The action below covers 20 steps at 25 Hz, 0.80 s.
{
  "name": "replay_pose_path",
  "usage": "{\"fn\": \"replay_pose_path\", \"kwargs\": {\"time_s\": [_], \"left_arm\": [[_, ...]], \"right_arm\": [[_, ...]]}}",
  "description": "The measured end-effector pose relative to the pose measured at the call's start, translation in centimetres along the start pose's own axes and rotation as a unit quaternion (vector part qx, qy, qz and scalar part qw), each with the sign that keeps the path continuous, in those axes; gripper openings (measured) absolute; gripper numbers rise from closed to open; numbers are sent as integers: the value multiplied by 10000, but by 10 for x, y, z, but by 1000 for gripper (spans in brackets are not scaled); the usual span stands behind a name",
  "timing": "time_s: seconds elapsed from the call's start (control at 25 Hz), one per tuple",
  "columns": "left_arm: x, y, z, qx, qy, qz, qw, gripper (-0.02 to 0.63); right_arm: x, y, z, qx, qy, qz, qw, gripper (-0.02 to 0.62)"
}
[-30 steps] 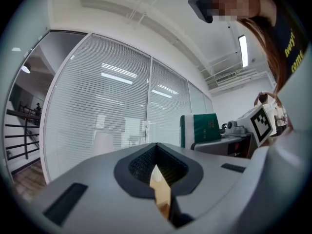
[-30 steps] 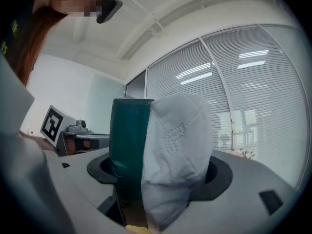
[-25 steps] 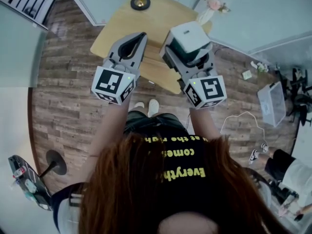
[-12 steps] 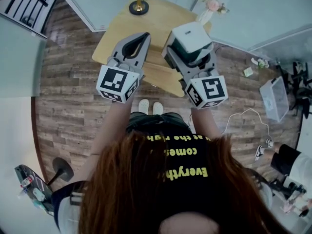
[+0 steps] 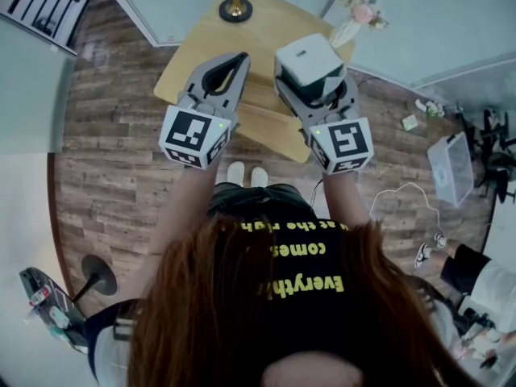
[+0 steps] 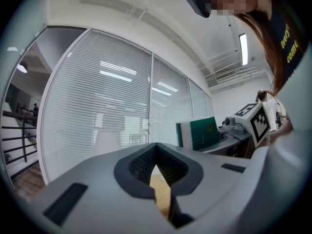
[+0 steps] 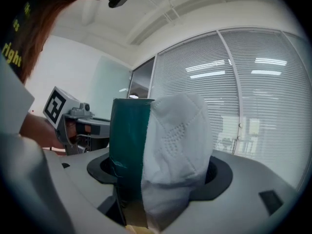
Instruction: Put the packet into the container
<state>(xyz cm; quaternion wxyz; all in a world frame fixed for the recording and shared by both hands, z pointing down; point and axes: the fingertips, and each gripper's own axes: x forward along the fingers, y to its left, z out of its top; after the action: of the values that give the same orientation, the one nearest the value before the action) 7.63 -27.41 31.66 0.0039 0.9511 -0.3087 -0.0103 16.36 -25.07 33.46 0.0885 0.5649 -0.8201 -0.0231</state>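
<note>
The packet (image 5: 306,59), a soft white block with a dark green side, is held up in the air above the wooden table (image 5: 266,123). My right gripper (image 5: 313,83) is shut on the packet (image 7: 165,145), with a jaw on each side and the jaws standing wide. The right gripper (image 7: 161,179) view is mostly filled by it. To its left at about the same height, my left gripper (image 5: 239,57) is shut and holds nothing; its fingertips meet in the left gripper (image 6: 155,161) view. That view also shows the packet (image 6: 199,133) from the side. No container for the packet can be told apart here.
At the table's far edge stand a lamp base (image 5: 235,8) and a vase of pink flowers (image 5: 355,18). A clear plastic box (image 5: 451,168) lies on the wood floor to the right, near cables and another person's legs (image 5: 463,268). Glass walls with blinds close the room.
Hardly anything differs. Both grippers have drifted slightly, and the right one still carries the packet.
</note>
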Motion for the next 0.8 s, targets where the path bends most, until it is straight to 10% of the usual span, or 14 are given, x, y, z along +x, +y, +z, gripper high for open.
{"fn": "replay_pose_path", "kwargs": {"time_s": [0.4,0.8], "left_arm": [[-6,24,-2,15,-2,292,9996,0],[-8,36,0,0,-49,504,9987,0]], "right_arm": [[41,23,-34,-1435,1130,791,9800,399],[68,31,-97,-1667,2460,1612,9411,399]]}}
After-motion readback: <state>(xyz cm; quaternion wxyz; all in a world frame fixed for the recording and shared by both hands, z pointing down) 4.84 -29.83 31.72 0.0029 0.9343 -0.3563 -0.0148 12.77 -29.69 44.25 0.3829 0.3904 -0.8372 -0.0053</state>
